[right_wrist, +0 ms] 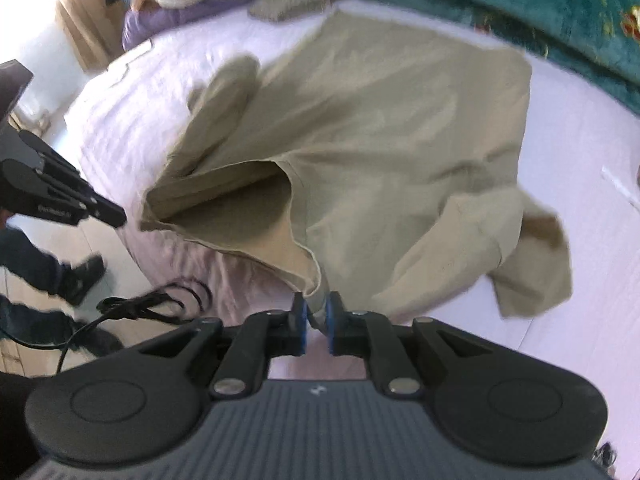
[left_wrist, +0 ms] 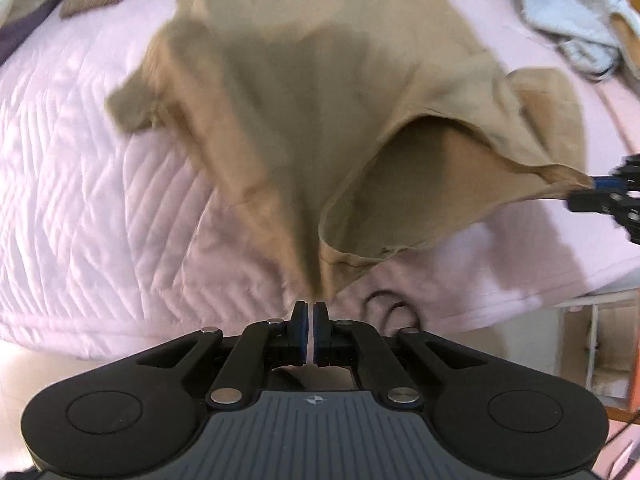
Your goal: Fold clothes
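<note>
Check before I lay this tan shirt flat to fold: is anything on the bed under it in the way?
Nothing visible: the pink quilt around the tan shirt is bare; the grey garment lies apart, far right.

No legible text (tool lettering blurred)

1 tan shirt [left_wrist: 304, 92], 2 grippers [left_wrist: 311, 306]

Pink quilted bedspread [left_wrist: 80, 184], teal blanket [right_wrist: 520, 4], black cable [right_wrist: 152, 304]
</note>
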